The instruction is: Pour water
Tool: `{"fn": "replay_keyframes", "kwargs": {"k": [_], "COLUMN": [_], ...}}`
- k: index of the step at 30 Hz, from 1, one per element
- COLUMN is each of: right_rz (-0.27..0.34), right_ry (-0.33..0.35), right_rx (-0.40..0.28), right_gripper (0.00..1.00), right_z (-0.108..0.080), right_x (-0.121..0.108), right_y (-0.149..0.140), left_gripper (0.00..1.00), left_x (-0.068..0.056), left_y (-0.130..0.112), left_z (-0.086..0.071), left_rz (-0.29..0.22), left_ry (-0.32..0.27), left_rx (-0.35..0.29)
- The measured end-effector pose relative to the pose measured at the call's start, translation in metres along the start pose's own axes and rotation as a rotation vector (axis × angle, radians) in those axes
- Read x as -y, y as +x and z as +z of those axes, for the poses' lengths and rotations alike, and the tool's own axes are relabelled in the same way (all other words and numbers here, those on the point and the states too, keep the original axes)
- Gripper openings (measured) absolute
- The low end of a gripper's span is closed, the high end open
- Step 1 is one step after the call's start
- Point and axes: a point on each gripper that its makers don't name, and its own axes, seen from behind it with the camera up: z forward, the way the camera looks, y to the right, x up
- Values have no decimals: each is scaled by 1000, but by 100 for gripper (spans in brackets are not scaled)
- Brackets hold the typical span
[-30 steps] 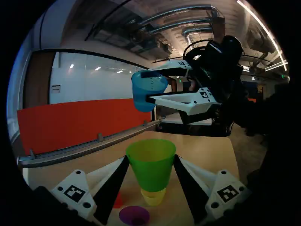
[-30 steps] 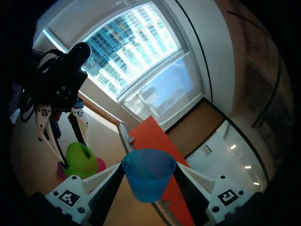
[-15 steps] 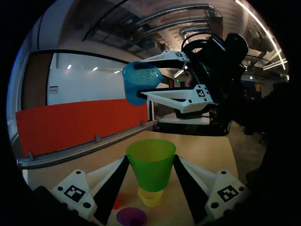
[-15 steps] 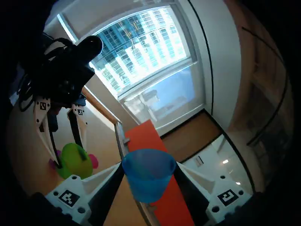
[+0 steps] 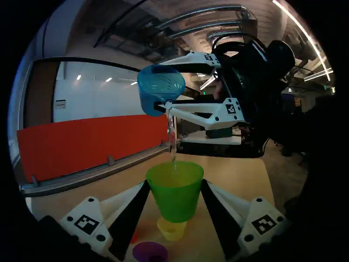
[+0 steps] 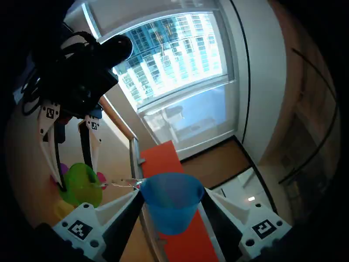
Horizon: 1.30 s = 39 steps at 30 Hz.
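In the left gripper view my left gripper [image 5: 175, 196] is shut on an upright green cup [image 5: 175, 190] held above the table. Above it my right gripper [image 5: 174, 85] is shut on a blue cup [image 5: 159, 88], tipped on its side, and a thin stream of water [image 5: 171, 137] falls from its rim into the green cup. In the right gripper view the blue cup [image 6: 171, 201] sits between my right gripper's [image 6: 172, 205] fingers, water [image 6: 120, 182] leaves its rim toward the green cup [image 6: 80, 190], which the left gripper [image 6: 72, 181] holds.
A yellow cup [image 5: 171, 228] and a purple cup [image 5: 149, 252] stand on the wooden table [image 5: 235, 174] below the green cup, with a red object partly hidden beside them. An orange wall panel [image 5: 87, 142] and a rail run along the table's far side.
The right gripper has tilted the blue cup further and moved it over the green cup. Water now streams from it into the green cup. The left gripper has stayed put.
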Motion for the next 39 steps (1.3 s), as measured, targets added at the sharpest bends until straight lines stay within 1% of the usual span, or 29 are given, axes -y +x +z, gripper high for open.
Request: {"fn": "replay_keyframes", "kwargs": {"k": [12, 18, 27, 39], "right_rz": [-49, -78, -102, -152], "right_ry": [-19, -27, -36, -46], "right_rx": [-5, -3, -3, 0], "right_gripper": [92, 92, 92, 92], "right_z": [-3, -3, -3, -4], "right_x": [-8, -13, -14, -18], "right_y": [4, 3, 3, 3], "left_gripper": [84, 84, 84, 84], "left_x": [-6, -7, -9, -10], "left_y": [1, 2, -2, 2], "left_z": [1, 1, 3, 6], "left_rz": [8, 4, 10, 8], "left_ry": [-14, -19, -25, -31], "left_rx": [7, 3, 14, 6]}}
